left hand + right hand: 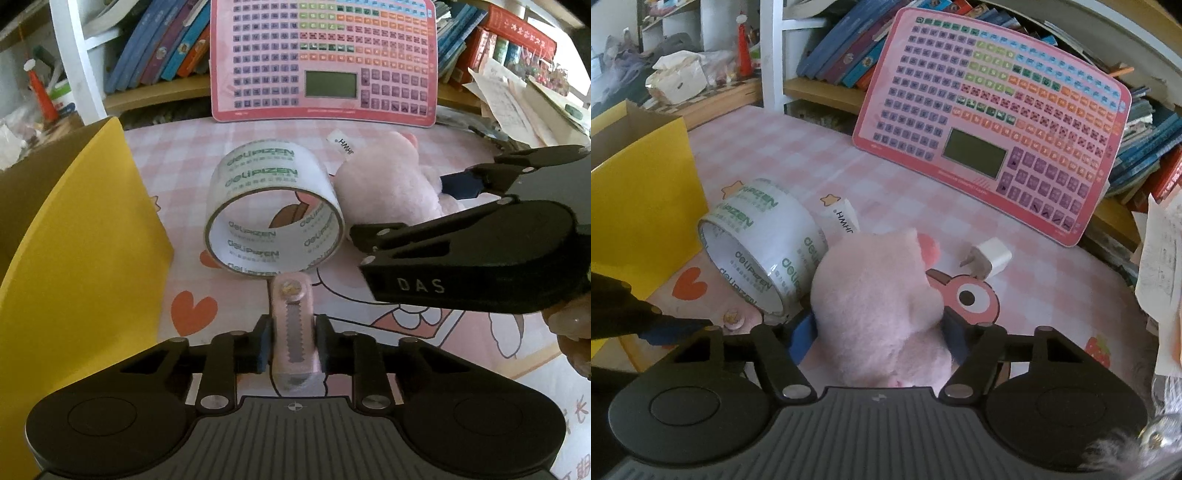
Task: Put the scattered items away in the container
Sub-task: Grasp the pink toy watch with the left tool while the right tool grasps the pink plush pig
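Note:
My left gripper (291, 343) is shut on a small pink utility knife (293, 314), whose tip points at a roll of clear printed tape (273, 206) lying on its side. A pink plush toy (875, 288) sits between the blue pads of my right gripper (879, 334), and both pads press into its fur. In the left wrist view the right gripper (399, 208) reaches in from the right onto the plush toy (384, 184). The tape roll (764, 251) touches the plush on its left. A yellow box (74, 240) stands open at the left.
A pink toy keyboard tablet (993, 118) leans against the bookshelf at the back. A white charger plug (990, 258) lies right of the plush on the pink checked tablecloth (820, 162). Loose papers (1160, 258) pile up at the right edge. The yellow box (639, 199) is close to the tape.

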{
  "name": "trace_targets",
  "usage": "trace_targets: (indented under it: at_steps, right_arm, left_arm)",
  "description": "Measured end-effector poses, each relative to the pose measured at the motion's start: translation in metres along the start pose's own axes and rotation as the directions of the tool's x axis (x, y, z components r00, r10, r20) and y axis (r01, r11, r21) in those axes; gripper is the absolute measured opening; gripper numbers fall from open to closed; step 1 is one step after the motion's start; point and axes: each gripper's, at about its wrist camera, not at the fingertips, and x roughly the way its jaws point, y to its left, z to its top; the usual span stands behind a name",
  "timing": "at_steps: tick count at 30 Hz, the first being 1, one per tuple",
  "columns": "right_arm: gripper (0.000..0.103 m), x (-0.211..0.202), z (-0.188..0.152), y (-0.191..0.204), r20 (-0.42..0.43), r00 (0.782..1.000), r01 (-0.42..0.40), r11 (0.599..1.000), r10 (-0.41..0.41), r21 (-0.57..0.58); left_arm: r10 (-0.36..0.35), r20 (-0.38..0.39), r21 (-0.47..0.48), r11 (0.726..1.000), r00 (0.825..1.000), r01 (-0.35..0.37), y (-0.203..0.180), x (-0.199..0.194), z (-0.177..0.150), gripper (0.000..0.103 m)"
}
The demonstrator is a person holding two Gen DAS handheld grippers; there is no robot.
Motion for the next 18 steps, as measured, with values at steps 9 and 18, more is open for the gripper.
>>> trace_targets:
  at_steps: [9, 18]
  right_arm:
    - [0.056, -0.023, -0.012, -0.005, -0.002, 1.0, 0.003, 0.998, -0.003, 0.067]
    - [0.055, -0.062, -0.027, -0.001, 0.017, 1.0, -0.019, 0.988, 0.016, 0.155]
  left_arm:
    - [-0.071, 0.02, 0.047, 0.996, 0.997, 0.07, -0.003, -0.015, -0.008, 0.023]
    - [-0.149, 0.052, 0.088, 0.986, 0.988, 0.144, -0.003, -0.053, -0.019, 0.023]
